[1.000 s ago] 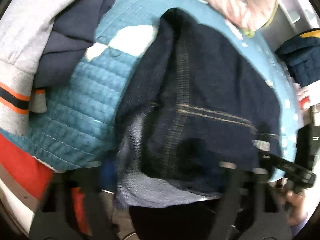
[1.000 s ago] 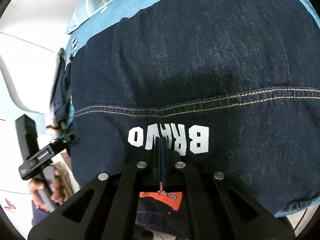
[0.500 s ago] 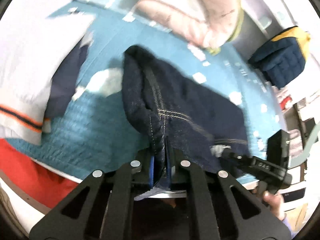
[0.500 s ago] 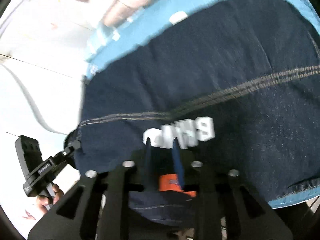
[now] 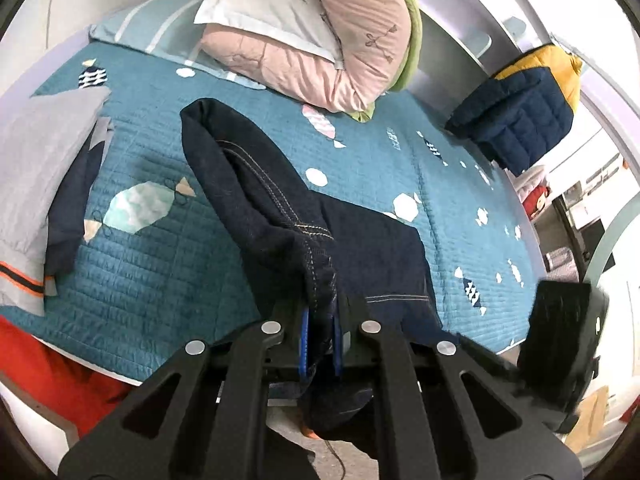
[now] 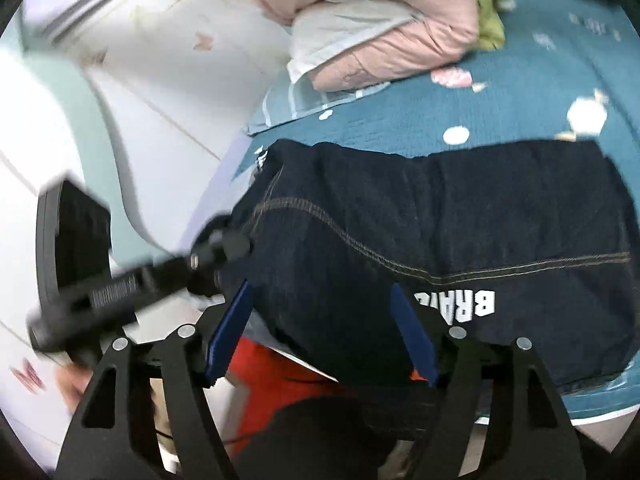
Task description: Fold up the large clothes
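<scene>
Left gripper closed tight on a bunched seam edge of the dark denim garment, blue pads pinching cloth between them; right gripper spread wide, blue pads either side of the denim's near edge, gripping nothing; denim draped across the teal quilt, below the pink duvet, right of the grey sweatshirt.
</scene>
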{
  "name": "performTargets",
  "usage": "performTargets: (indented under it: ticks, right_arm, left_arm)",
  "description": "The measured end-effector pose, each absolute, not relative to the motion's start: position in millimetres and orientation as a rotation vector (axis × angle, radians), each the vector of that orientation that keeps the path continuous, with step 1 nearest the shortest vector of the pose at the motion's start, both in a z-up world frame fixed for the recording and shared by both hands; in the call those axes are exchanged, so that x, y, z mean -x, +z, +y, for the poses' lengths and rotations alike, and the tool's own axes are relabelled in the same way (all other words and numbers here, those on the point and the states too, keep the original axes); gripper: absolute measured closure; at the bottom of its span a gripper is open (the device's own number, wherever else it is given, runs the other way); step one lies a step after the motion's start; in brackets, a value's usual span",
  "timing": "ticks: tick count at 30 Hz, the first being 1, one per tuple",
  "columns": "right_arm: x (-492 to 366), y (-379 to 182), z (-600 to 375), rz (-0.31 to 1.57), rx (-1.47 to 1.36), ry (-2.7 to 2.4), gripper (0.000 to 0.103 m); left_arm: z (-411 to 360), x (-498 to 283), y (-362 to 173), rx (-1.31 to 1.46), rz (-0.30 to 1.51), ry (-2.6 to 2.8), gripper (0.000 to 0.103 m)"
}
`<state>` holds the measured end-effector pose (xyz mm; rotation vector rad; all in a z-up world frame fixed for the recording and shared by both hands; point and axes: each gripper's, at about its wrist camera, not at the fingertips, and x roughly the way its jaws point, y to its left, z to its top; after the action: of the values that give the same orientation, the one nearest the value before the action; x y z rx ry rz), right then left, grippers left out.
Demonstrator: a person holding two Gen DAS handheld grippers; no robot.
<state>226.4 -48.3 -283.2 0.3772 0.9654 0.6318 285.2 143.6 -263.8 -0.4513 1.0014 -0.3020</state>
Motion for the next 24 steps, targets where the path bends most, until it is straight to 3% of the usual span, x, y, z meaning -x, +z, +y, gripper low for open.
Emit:
performTargets:
  ticks: [7,24]
  right_arm:
    - [-189,-278,2,0.822,-0.142,0.647,0.026]
    - [-203,-289,36,0.758,-0.147,0.613,0.009]
  left_arm:
    - [149,-280,-261,0.523,1.028,-0.319,0.095]
    - [129,-276,-246,0.483,1.069,-0.352,0.095]
